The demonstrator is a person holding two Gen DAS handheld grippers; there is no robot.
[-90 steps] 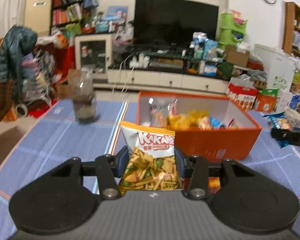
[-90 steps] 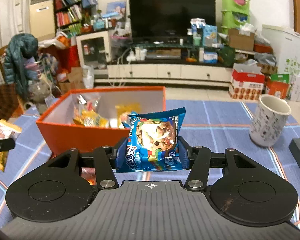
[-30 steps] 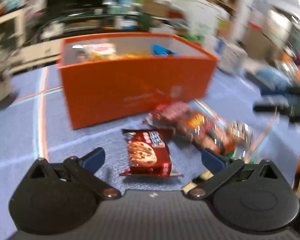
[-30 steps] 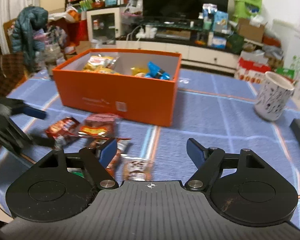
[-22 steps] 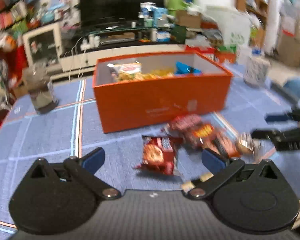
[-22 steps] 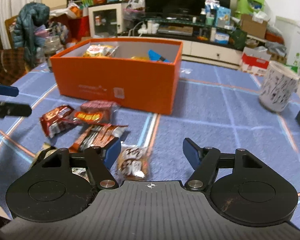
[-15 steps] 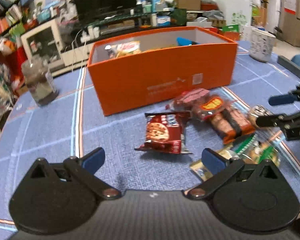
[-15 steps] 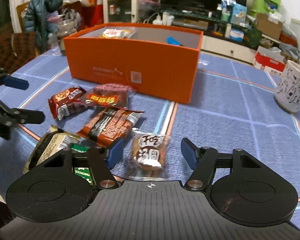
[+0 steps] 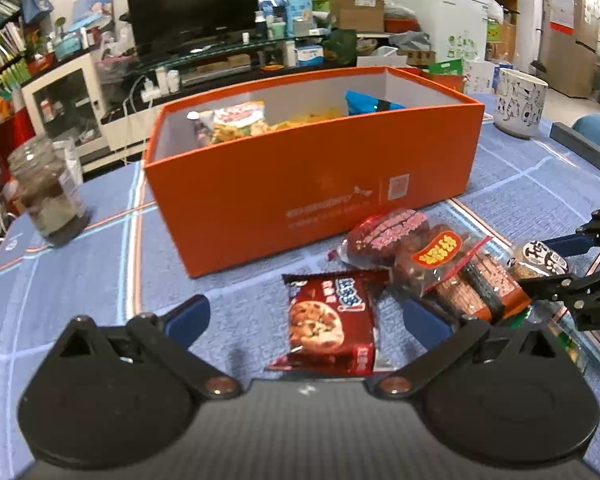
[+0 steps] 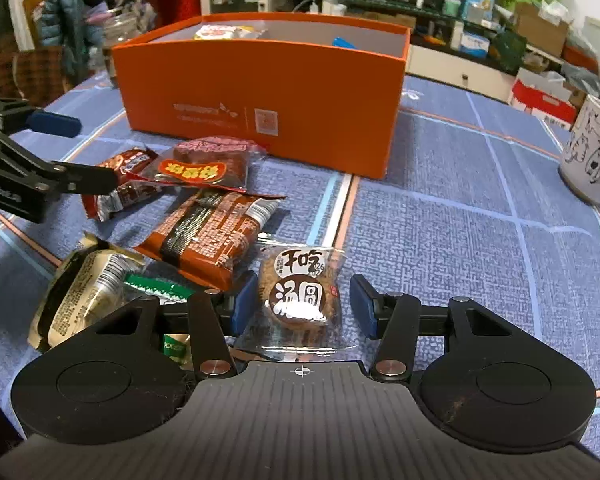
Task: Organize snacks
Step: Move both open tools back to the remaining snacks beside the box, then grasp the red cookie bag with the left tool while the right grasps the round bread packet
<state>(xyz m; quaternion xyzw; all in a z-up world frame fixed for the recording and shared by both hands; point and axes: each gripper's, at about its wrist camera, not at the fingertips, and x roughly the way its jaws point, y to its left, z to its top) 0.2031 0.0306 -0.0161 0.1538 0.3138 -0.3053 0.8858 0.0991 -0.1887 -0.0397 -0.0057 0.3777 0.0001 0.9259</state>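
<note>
A: Where does the right gripper (image 10: 303, 304) stand?

B: It sits low over the blue tablecloth (image 10: 440, 216), its jaws closing around a round noodle-cake packet (image 10: 298, 294). The left pad (image 10: 242, 306) is at the wrapper's edge and the right pad (image 10: 361, 304) is still a little clear, so nothing is pinched.

A: And the left gripper (image 9: 306, 320)?

B: Its jaws are spread wide, with a red chocolate-chip cookie packet (image 9: 330, 322) lying flat between them and touching neither pad.

A: What of the other snacks?

B: From the right wrist view, a brown-orange bar packet (image 10: 212, 236) lies at 11 o'clock of the noodle cake, just beside it. A clear bag with a yellow label (image 10: 204, 166) lies beyond that, overlapping the cookie packet. A crumpled beige wrapper (image 10: 80, 284) lies at 9 o'clock.

A: And the box?

B: The orange box (image 10: 260, 96) stands at 12 o'clock, open, with 2 or more packets inside. A patterned mug (image 10: 592, 154) stands at 2 o'clock, well apart.
</note>
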